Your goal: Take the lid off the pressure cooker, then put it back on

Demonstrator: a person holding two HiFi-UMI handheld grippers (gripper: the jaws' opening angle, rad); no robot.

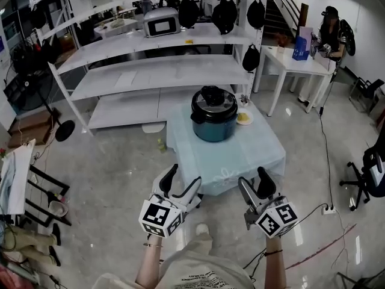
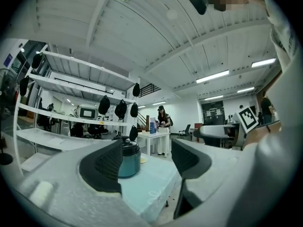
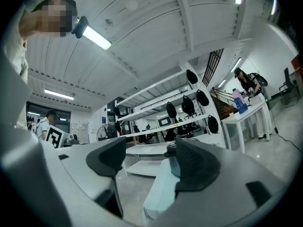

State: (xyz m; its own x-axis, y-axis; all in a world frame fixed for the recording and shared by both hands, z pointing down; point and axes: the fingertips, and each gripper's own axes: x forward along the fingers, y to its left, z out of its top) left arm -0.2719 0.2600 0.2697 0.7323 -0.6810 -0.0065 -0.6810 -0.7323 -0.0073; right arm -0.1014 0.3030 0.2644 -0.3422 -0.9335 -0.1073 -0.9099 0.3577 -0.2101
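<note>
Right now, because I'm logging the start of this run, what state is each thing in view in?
pressure cooker: upright on the table, closed.
lid: seated on the pressure cooker.
left gripper: open, empty.
right gripper: open, empty.
plate: beside the pressure cooker, something yellow on it.
table: covered with a pale blue cloth.

Strip lights [image 2: 212, 76] glow bright overhead; fisheye edges bend.
</note>
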